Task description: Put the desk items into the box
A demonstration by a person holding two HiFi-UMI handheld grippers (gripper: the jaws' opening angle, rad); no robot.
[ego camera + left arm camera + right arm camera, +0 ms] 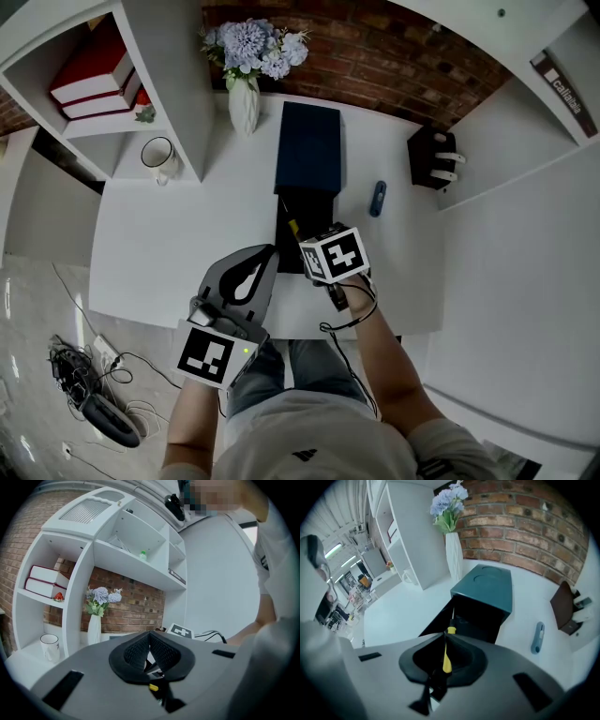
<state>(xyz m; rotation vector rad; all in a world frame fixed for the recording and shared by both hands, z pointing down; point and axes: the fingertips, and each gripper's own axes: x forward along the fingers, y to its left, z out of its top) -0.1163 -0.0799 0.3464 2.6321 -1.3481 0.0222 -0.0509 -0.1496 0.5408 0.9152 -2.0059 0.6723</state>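
Screwdriver point(446, 659), thin, stiff, light and judged slip-prone, was pinched at its yellow handle by the closed jaws of the right gripper point(444, 638) just before the open box point(487, 587) on the table point(401, 604); jaws of the left gripper point(150, 644) were together, empty.

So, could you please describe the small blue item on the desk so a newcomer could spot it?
On the white desk, find the dark box lying open in the middle. Just to its right lies the small blue item, alone on bare surface: slim and bright blue, unlike the blocky black holder further right.
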